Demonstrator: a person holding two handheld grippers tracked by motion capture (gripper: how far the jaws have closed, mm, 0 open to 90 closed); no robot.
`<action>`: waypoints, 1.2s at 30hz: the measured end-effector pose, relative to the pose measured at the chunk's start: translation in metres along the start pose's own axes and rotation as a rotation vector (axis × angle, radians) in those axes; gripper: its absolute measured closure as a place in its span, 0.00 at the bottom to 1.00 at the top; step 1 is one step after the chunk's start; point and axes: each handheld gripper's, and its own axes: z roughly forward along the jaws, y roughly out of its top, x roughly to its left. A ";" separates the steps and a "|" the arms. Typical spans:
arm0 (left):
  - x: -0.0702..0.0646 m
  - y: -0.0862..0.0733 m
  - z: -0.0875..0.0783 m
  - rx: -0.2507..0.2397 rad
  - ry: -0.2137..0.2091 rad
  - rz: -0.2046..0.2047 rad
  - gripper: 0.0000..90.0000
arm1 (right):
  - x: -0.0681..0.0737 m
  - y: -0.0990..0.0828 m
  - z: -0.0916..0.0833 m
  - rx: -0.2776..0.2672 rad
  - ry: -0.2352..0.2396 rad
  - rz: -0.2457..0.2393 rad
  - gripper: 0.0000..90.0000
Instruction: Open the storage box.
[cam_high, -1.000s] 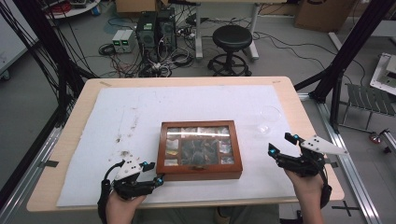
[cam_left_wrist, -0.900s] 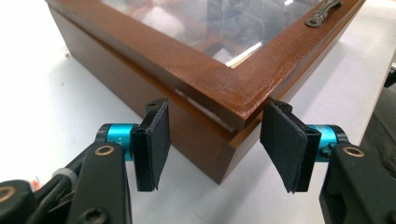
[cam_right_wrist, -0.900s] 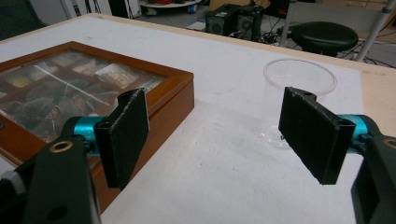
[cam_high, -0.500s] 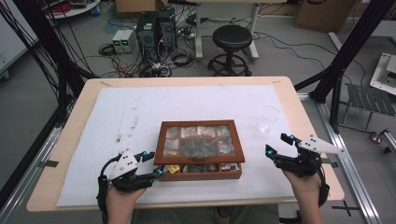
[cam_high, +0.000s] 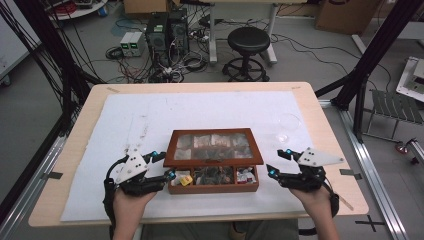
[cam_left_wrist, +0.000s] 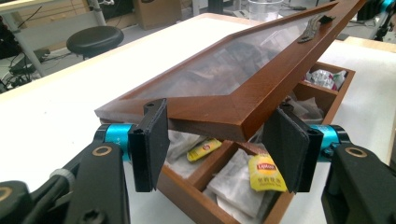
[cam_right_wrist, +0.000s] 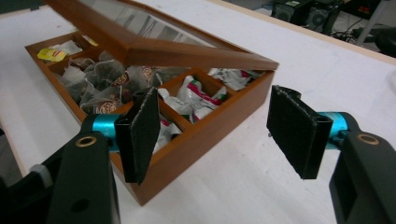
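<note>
Left gripper (cam_high: 167, 169): right at the near-left corner of the tea box, jaws set either side of the lid's corner. In the left gripper view that corner sits between the pads with a little gap showing each side, so it looks carried on the jaws, not pinched hard; I cannot tell for sure.

Lid (cam_left_wrist: 243, 88): glass-paned, wooden frame, now tilted up at its near edge and hinged along the far side. A second ago it lay flat and closed, half a second ago it had just cracked open, so the lift is under way and about a third done, by my judgement.

Right gripper (cam_right_wrist: 219, 135): just off the box's near-right corner, jaws spread, nothing between them, and they have just been closing a little. It stands near the box wall, apart from it, perhaps ready to steady it.

Tea box (cam_high: 215, 189): near the table's front edge, centred on the white sheet (cam_high: 150, 115). With the lid up, the front compartments show.

Tea bags (cam_left_wrist: 266, 171): yellow-tagged ones in the left compartments, darker and red-and-green wrapped ones (cam_right_wrist: 196, 95) towards the right.

Glass (cam_high: 289, 125): clear, standing beyond the right gripper, well apart from the box.

Next: keep raising until the lid swings back past upright; a corner slipping off the jaws would drop it shut.
</note>
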 end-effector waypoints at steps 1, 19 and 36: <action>0.001 0.003 0.001 -0.006 0.004 0.002 0.45 | 0.005 0.003 0.007 0.003 -0.002 -0.014 0.40; 0.013 0.024 0.010 -0.008 0.021 0.019 0.44 | 0.016 0.033 0.039 -0.071 -0.072 -0.112 0.61; 0.056 0.021 0.069 0.017 0.086 0.009 0.48 | 0.008 0.058 0.059 -0.105 -0.153 -0.125 0.60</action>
